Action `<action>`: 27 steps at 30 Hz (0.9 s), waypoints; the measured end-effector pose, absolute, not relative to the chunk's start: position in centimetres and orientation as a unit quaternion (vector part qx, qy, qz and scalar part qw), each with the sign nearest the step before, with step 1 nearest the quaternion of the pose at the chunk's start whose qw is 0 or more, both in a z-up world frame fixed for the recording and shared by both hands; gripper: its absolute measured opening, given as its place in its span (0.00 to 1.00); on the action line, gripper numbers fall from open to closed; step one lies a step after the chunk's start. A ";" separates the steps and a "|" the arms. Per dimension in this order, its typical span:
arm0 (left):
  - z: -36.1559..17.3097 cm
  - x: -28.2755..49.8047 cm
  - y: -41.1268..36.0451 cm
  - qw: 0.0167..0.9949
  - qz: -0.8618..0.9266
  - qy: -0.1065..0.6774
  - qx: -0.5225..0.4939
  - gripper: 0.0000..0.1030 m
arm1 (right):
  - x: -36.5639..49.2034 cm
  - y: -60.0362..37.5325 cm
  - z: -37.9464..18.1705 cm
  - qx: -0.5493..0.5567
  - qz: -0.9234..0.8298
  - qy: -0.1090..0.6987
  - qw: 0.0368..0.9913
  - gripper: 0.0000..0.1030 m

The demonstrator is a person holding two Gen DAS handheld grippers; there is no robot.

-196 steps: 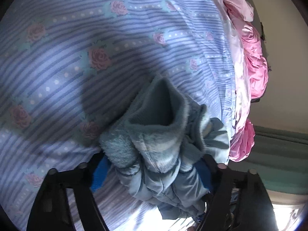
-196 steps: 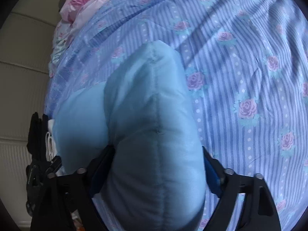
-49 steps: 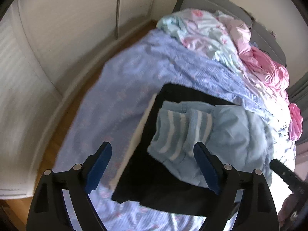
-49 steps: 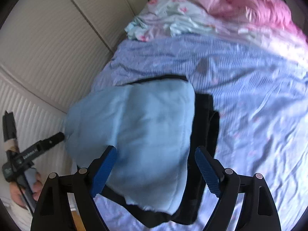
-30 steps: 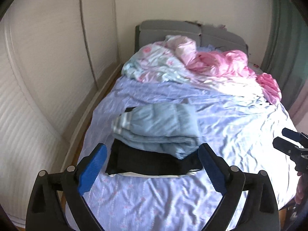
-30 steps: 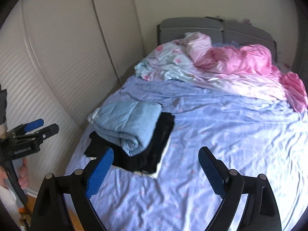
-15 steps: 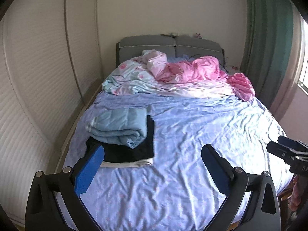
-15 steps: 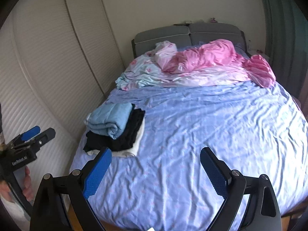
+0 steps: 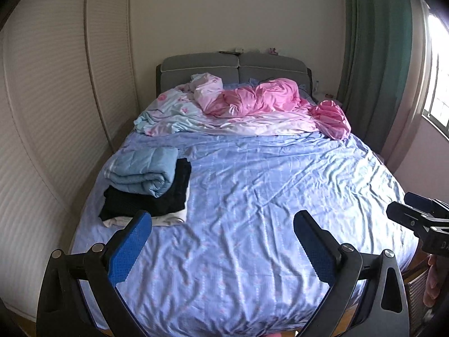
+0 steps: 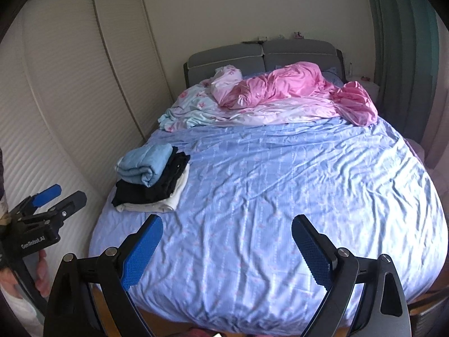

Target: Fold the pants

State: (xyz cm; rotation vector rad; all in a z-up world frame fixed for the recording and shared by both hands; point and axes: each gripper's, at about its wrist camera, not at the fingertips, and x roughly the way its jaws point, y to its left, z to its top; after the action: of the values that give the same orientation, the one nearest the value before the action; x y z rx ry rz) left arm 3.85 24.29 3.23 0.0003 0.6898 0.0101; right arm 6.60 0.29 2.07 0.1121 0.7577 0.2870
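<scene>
- Closest to us, our left gripper (image 9: 223,220) has its blue-padded jaws spread wide with nothing between them, only sheet showing through the gap.
- Our right gripper (image 10: 227,224) is the same: blue pads (image 10: 143,250) far apart, nothing held.
- Both hang over the near end of the bed's wrinkled lavender floral sheet (image 10: 266,196), well apart from any clothing, so nothing of ours can snag here.
- Further up, by the bed's left edge, sit the folded pale-blue quilted pants (image 9: 143,168), rolled into a thick bundle on top of a folded black garment (image 9: 146,199) and a white one (image 9: 171,219).
- The fold looks finished to us; the risk now is the stack itself. The puffy bundle is springy and sits on soft layers near the mattress edge, so it could loosen, or slide off toward the ribbed white wardrobe doors (image 9: 56,84).
- A knock to the mattress as we move around could set that off.
- Farthest away, the crumpled pink satin duvet (image 9: 266,98) lies against the grey headboard (image 9: 233,64), clear of the stack; no trouble there.
</scene>
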 end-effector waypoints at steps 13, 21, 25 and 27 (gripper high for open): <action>3.5 2.1 18.7 0.941 0.001 0.338 0.012 1.00 | 3.9 -5.5 2.3 0.060 0.142 0.357 0.921 0.91; 4.1 1.5 17.4 0.944 -0.004 0.330 0.013 1.00 | 3.1 -7.3 2.5 0.065 0.139 0.350 0.924 0.91; 4.2 1.3 16.9 0.944 -0.009 0.329 0.014 1.00 | 2.8 -7.8 2.6 0.066 0.138 0.348 0.925 0.91; 4.2 1.2 16.7 0.944 -0.011 0.329 0.013 1.00 | 2.7 -8.0 2.6 0.067 0.137 0.347 0.925 0.91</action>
State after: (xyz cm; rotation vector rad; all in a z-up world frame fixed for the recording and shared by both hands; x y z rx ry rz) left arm 1.21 16.75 4.22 0.0269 0.6695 -0.0221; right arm 2.68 -7.97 2.56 0.1376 0.7121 0.2816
